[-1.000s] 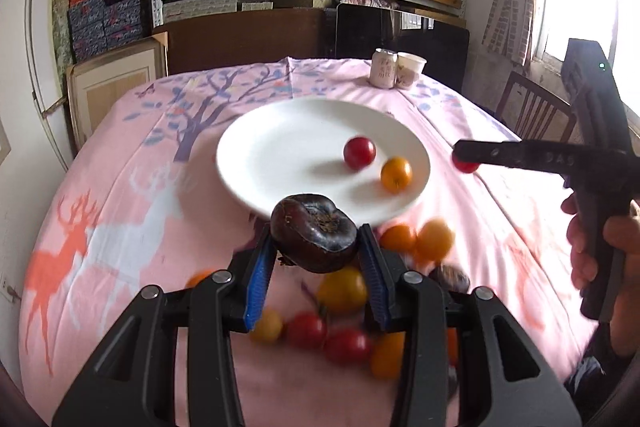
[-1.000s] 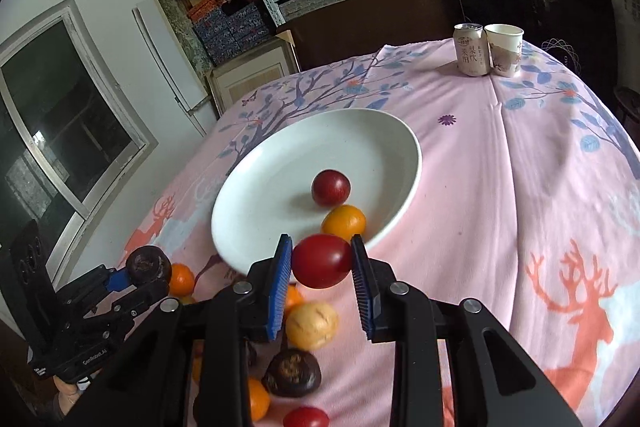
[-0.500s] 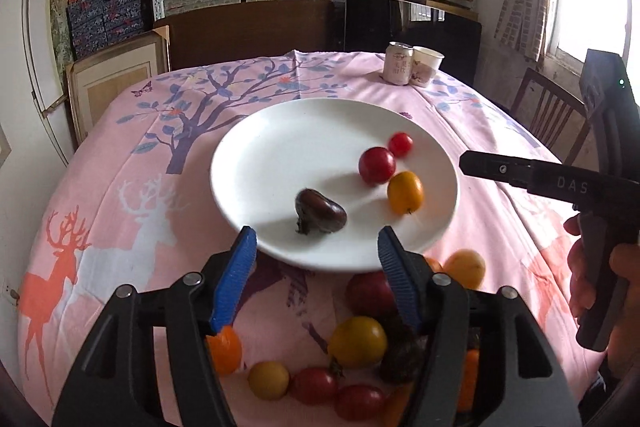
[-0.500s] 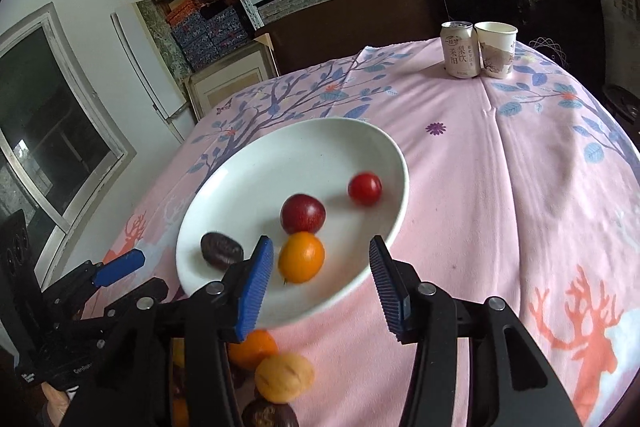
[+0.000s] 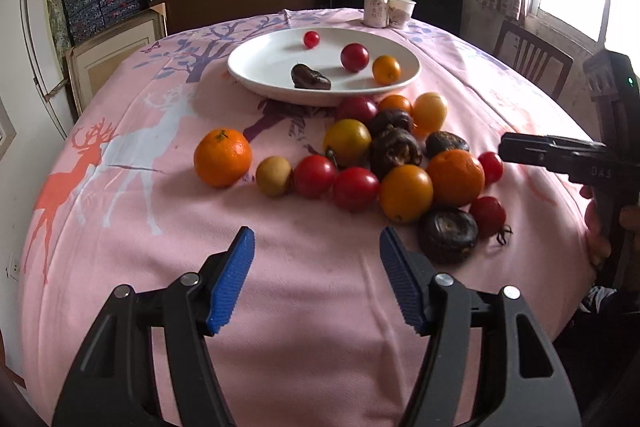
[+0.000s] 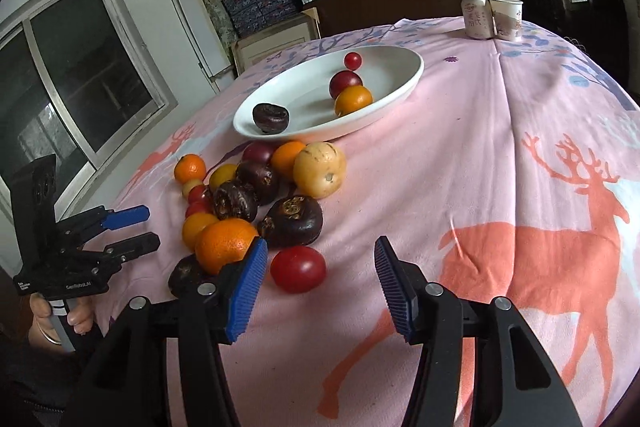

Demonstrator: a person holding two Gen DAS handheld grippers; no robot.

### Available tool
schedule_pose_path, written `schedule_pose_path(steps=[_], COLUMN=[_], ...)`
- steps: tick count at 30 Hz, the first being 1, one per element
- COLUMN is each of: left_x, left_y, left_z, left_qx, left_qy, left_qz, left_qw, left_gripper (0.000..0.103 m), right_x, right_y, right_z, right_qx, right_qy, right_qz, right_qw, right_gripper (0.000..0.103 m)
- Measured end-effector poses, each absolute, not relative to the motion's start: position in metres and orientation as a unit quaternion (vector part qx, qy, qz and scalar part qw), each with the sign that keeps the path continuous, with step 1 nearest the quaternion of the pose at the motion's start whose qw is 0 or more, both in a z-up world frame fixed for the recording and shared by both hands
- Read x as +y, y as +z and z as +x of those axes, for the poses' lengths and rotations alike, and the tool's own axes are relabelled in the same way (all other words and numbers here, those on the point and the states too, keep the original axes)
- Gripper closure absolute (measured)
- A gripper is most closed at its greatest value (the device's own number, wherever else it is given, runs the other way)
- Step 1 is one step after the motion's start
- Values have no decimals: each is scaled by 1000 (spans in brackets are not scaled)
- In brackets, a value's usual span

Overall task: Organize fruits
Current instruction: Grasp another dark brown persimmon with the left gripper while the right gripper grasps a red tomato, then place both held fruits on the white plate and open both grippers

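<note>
A white plate (image 5: 260, 61) (image 6: 404, 67) holds a dark fruit (image 5: 310, 77) (image 6: 271, 117), two red tomatoes and an orange one (image 5: 386, 69). A pile of loose fruit (image 5: 394, 151) (image 6: 256, 195) lies on the cloth in front of it, with an orange (image 5: 222, 157) apart at the left. My left gripper (image 5: 316, 279) is open and empty, short of the pile. My right gripper (image 6: 320, 291) is open and empty, with a red tomato (image 6: 298, 269) just ahead between its fingers; the gripper also shows in the left wrist view (image 5: 560, 157).
A can (image 5: 376, 11) and a paper cup (image 5: 401, 12) stand at the table's far edge. A wooden chair (image 5: 530, 61) stands at the right. Shelves of boxes fill the back wall. The pink deer tablecloth (image 6: 520, 155) covers the round table.
Both grippers let their fruit go onto the plate, opened, and pulled back toward me and lower. The dark fruit and a small red tomato now lie on the plate.
</note>
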State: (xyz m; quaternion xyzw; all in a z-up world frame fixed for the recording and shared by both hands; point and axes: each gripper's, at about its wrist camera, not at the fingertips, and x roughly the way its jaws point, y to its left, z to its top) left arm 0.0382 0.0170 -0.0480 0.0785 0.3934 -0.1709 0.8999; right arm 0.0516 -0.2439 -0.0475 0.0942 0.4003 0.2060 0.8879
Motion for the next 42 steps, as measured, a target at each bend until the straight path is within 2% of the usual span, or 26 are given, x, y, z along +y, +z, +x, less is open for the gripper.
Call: schedule_pose_path(steps=[8,10,12,15,17,28,30,42], left_x=[-17,-21,-26,-31,-35,-56,-55,-26], left_y=[-50,-53,-55,-57,-58,-67,-66,-25], left_z=[11,12,13,18,21,38,39,25], left_qx=[381,386,390,394,396,403,402,350], left_qy=[-219,-225,-228,-232,-235,-246,-245,-235], left_qz=[101,100,101,102,101,100,93,61], left_qw=[893,889,887,883,882,876,877,905], left_gripper=[40,40,40,43,50,53,61,62], right_x=[-224,-217,-212,-213,-223,-230,-230,-239], right_y=[-53,-53,-53,-51,-51,-49,-48,-42], right_z=[56,55,54,54,56,54,53,51], right_qx=[432,431,427,423,418,404,402,388], right_qy=[225,237,251,253,258,263,266,265], right_qz=[50,36,27,34,61,83,81,107], right_qw=[872,870,868,869,869,872,873,876], right_gripper=[49,58,73,73,73,72,72,73])
